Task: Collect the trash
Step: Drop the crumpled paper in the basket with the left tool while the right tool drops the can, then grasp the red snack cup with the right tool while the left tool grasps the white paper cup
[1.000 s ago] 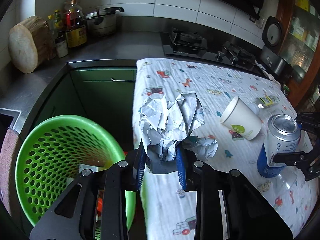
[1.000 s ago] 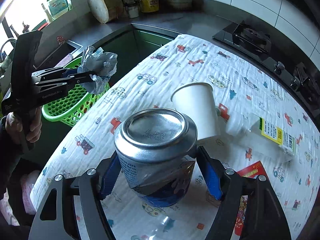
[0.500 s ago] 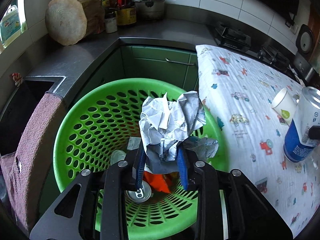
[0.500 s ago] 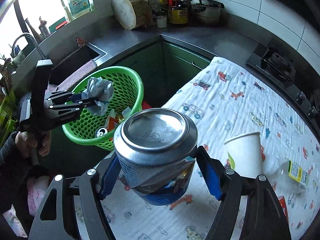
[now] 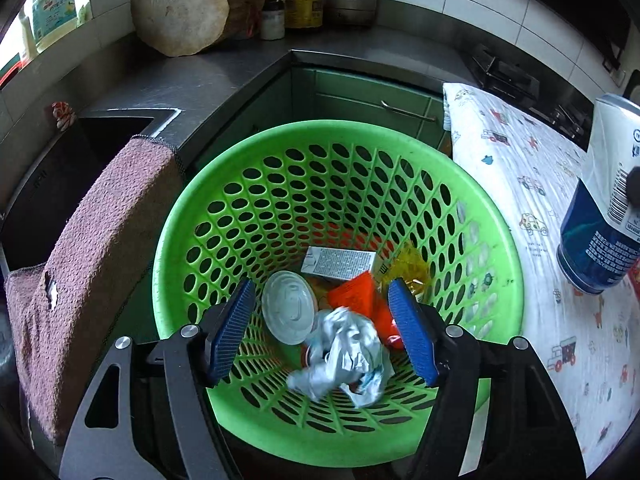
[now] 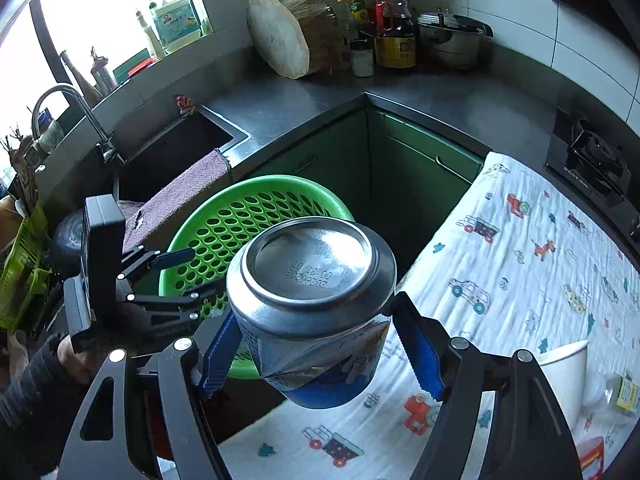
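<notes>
Left wrist view: the steel counter (image 5: pixel 224 76) wraps the corner of the kitchen, with a sink (image 5: pixel 60 168) set in at left and a brownish towel (image 5: pixel 100 240) draped over its edge. The cloth-covered table (image 5: pixel 532 216), printed with small cars and animals, stands at right.

Between them sits the green perforated basket (image 5: pixel 256 184). On its floor lie a silver can end (image 5: pixel 288 308), a grey printed carton (image 5: pixel 340 262) whose text is too small to read, orange and yellow wrappers (image 5: pixel 362 292), and the crumpled paper ball (image 5: pixel 344 354).

The left gripper (image 5: pixel 326 332) hangs over the basket. Its jaws have just been opening and now stand spread; the paper ball shows between the blue pads (image 5: pixel 232 332) but lies free of them, down in the basket.

Right wrist view: the right gripper (image 6: pixel 320 356) pinches the drink can (image 6: pixel 312 296) from both sides, holding it off the table near the basket rim, bottom end toward the camera. The base carries a stamped code, printed upside down and only partly legible. The blue and white label has a barcode and characters that cannot be read.

A white paper cup (image 6: pixel 564 372) lies on the cloth at lower right. Beside it is a clear wrapper with a yellow label (image 6: pixel 626 394), text illegible.
</notes>
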Available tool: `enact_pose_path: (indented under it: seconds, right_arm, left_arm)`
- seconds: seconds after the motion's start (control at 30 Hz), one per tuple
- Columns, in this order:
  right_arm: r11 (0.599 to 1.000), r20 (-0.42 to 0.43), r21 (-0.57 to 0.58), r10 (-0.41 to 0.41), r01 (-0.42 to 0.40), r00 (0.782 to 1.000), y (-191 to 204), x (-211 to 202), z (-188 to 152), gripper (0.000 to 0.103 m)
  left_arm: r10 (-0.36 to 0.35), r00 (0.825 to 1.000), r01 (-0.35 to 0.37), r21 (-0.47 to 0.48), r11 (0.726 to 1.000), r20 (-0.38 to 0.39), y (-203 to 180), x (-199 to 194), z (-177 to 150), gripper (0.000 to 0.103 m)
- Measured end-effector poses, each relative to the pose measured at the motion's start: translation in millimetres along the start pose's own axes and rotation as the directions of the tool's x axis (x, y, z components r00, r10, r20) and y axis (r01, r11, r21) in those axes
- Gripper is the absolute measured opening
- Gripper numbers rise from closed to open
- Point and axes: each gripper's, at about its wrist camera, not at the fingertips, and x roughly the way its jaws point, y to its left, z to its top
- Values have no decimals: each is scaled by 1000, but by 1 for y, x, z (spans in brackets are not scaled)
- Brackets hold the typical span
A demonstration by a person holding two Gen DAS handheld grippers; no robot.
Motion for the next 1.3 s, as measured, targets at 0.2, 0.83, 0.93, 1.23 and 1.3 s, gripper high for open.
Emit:
enact_pose_path:
  seconds: [0.2, 0.83, 0.93, 1.23, 1.3]
  right_arm:
    - [1000, -6, 8, 28, -28, 1000, 21, 24, 15, 71]
    - [998, -7, -1, 66, -66, 998, 39, 34, 13, 77]
    - [998, 13, -2, 55, -55, 998, 34, 19, 8, 78]
    - [998, 50, 48, -29, 27, 998, -11, -33, -28, 81]
    - [996, 51, 68, -57, 54, 997, -27, -45, -40, 82]
  left_arm:
    - [21, 1000, -21, -26, 999, 18, 19, -10, -7, 77]
    - [42, 998, -40, -45, 998, 37, 34, -30, -13, 77]
    - [38, 998, -37, -30, 999, 47, 25, -35, -10, 77]
    - [16, 996, -19, 24, 1000, 86, -17, -51, -2, 85]
    - [4, 996, -8, 45, 999, 92, -30, -54, -1, 85]
